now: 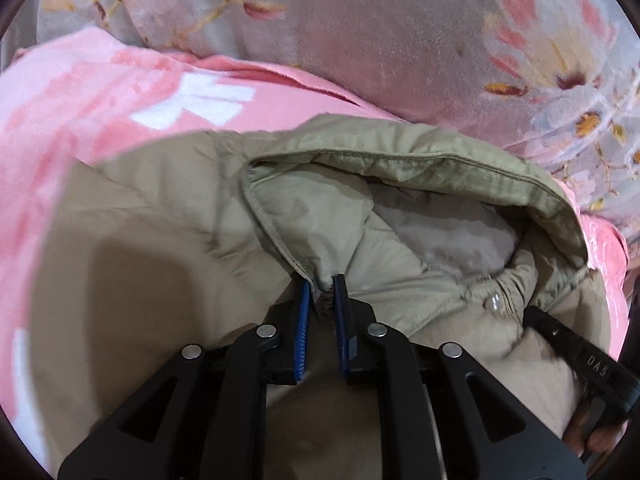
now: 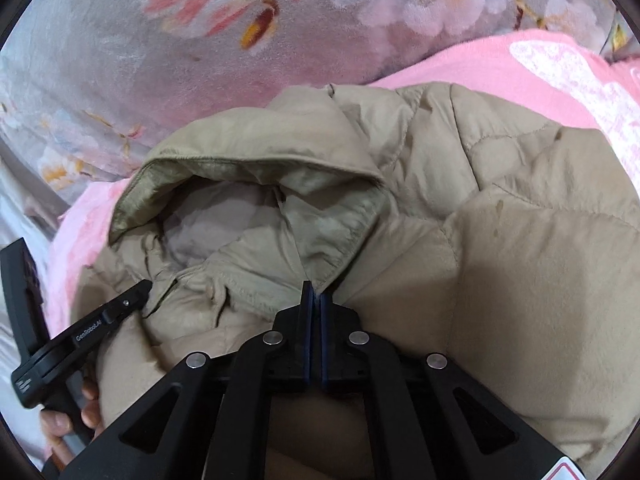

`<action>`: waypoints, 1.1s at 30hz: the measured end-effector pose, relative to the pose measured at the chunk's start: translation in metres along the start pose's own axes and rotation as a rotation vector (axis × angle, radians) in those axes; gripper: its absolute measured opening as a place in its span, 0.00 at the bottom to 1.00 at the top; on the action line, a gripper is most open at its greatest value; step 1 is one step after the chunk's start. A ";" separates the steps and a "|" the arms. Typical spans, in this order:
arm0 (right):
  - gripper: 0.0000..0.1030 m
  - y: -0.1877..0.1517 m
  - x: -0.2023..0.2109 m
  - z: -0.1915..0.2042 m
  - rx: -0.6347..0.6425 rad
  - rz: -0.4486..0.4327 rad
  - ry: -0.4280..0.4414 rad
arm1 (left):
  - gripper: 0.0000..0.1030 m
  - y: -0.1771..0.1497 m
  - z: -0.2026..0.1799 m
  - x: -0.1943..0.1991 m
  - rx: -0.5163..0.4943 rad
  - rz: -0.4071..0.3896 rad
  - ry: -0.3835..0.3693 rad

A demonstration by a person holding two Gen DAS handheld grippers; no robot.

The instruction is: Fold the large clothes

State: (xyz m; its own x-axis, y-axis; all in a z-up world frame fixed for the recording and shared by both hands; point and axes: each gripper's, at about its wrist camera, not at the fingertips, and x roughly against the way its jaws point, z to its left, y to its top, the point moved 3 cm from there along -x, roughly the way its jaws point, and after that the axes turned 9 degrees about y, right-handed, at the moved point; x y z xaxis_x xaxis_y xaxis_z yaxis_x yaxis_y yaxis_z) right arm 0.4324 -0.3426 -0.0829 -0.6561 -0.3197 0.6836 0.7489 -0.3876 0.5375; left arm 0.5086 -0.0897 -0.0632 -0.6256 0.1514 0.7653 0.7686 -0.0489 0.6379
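Lying on a pink blanket (image 1: pixel 80 92) with a flowered grey blanket (image 1: pixel 380 40) beyond it, the beige jacket (image 1: pixel 160 220) has its hood (image 1: pixel 400 160) gaping. The left gripper (image 1: pixel 322 292) pinches the hood's left corner; the right gripper (image 2: pixel 314 296) is clamped tight on the hood's right corner.

The puffy beige jacket (image 1: pixel 160 240) fills the space straight ahead of my left tool (image 1: pixel 322 292); its raised hood (image 1: pixel 420 168) stands as a soft ridge in front. Just to the right, my right tool (image 1: pixel 536 316) blocks that side. Beyond the hood, the pink blanket (image 1: pixel 80 92) and floral blanket (image 1: pixel 380 40) lie flat and open to pass over.
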 end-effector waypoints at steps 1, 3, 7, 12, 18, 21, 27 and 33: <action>0.03 -0.002 0.016 0.004 0.026 0.005 -0.037 | 0.15 0.001 0.002 0.011 -0.029 -0.017 0.003; 0.08 0.000 0.046 0.014 0.095 -0.039 -0.104 | 0.16 0.008 0.009 0.051 -0.093 -0.085 0.000; 0.12 0.042 0.095 0.035 0.129 -0.225 -0.119 | 0.23 0.065 0.011 0.091 -0.042 -0.172 0.006; 0.12 0.097 0.048 0.043 0.009 -0.252 -0.044 | 0.30 0.120 -0.005 0.049 0.127 -0.074 -0.074; 0.11 0.071 -0.009 0.043 0.142 -0.115 -0.116 | 0.29 0.096 -0.018 -0.013 0.111 0.077 -0.031; 0.02 0.056 -0.014 0.040 0.214 -0.096 -0.150 | 0.28 0.074 -0.016 -0.020 0.055 0.073 0.000; 0.00 0.046 -0.027 0.027 0.250 -0.077 -0.185 | 0.28 0.044 -0.023 -0.029 -0.058 0.034 0.059; 0.00 0.039 -0.037 0.022 0.233 -0.086 -0.191 | 0.28 0.038 -0.022 -0.034 -0.057 -0.012 0.051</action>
State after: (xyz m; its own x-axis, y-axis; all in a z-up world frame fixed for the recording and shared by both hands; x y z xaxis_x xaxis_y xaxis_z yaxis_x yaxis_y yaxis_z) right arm 0.4883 -0.3268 -0.0764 -0.7052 -0.1179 0.6991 0.7070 -0.1905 0.6810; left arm 0.5566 -0.1188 -0.0632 -0.6417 0.1017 0.7601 0.7532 -0.1033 0.6497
